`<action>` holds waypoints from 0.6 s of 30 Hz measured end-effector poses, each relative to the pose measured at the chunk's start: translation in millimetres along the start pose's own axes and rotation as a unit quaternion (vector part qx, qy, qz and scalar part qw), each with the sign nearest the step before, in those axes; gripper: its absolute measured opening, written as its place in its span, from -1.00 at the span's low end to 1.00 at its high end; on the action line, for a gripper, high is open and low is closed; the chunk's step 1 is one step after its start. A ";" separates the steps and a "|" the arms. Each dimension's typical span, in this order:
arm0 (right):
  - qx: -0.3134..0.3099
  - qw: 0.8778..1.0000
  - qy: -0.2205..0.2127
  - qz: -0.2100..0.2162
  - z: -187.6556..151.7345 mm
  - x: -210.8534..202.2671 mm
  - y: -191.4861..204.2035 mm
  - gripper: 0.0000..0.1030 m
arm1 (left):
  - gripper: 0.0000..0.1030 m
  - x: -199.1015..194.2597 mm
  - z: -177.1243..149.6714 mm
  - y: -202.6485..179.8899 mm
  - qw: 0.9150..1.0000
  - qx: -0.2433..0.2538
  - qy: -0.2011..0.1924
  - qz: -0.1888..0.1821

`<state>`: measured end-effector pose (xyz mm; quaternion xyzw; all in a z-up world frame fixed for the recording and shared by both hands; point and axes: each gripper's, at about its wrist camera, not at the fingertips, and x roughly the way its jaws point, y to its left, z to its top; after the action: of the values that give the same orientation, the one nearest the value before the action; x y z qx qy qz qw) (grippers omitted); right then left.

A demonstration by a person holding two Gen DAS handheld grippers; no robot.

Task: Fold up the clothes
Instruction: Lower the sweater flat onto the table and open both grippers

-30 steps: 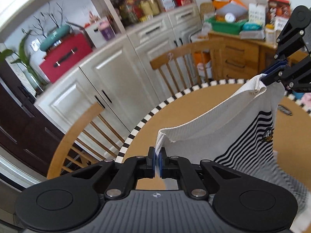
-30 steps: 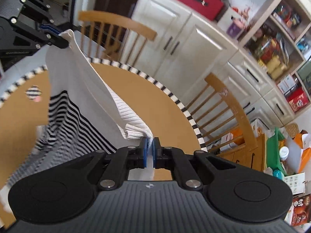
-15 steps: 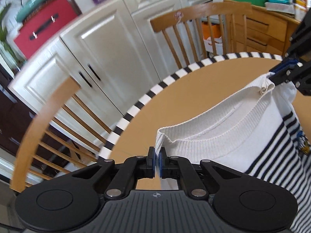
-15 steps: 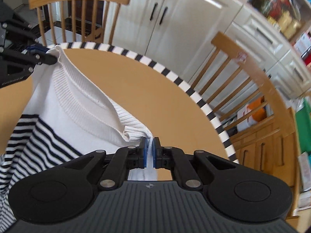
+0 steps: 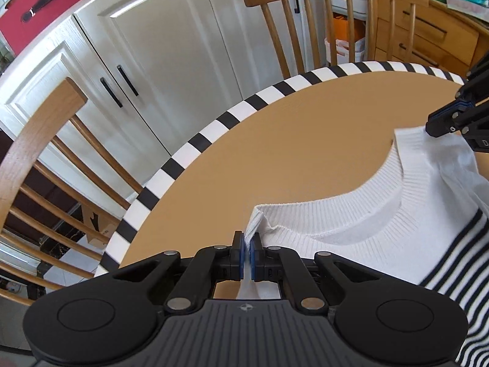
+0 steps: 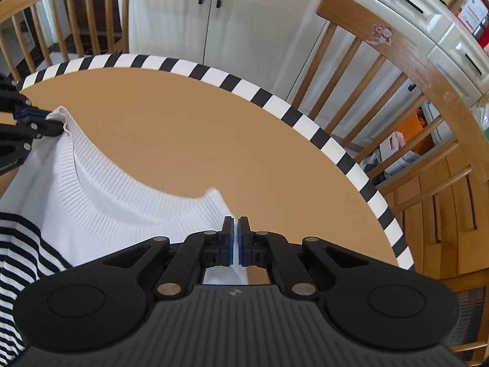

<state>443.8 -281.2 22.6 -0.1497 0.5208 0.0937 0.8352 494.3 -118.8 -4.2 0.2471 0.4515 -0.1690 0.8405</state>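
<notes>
I've lowered the white ribbed sweater with navy stripes [image 5: 382,223] toward the round tan bench [image 5: 275,140]; both grippers' fingers [image 5: 247,252] [image 6: 234,246] clamp its shoulders. No fold made yet.

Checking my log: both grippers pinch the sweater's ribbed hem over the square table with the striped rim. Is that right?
One error: the table is round, not square; its striped rim curves in both wrist views. The rest holds: left gripper and right gripper are each shut on the sweater.
</notes>
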 end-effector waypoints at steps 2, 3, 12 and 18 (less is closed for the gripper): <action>0.003 1.000 -0.004 0.003 -2.2 0.2 -0.7 -0.95 | -0.92 3.5 -0.9 0.8 1.000 0.003 -0.003 0.002; 0.005 1.000 -0.006 0.007 -3.5 1.4 -1.3 -0.95 | -0.92 5.2 -1.4 1.1 1.000 0.004 -0.004 0.003; 0.044 0.995 -0.054 0.069 -15.7 -3.1 -19.0 -0.82 | -0.49 0.8 -14.6 13.8 0.999 0.017 -0.038 0.005; 0.056 0.994 -0.049 0.085 -29.4 3.6 -30.1 -0.61 | -0.44 -15.1 -41.4 29.9 0.998 0.010 -0.054 -0.023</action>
<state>430.0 -319.7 11.8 -0.0527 0.4945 0.1421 0.8559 473.4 -69.8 -3.1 0.2361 0.4093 -0.2057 0.8570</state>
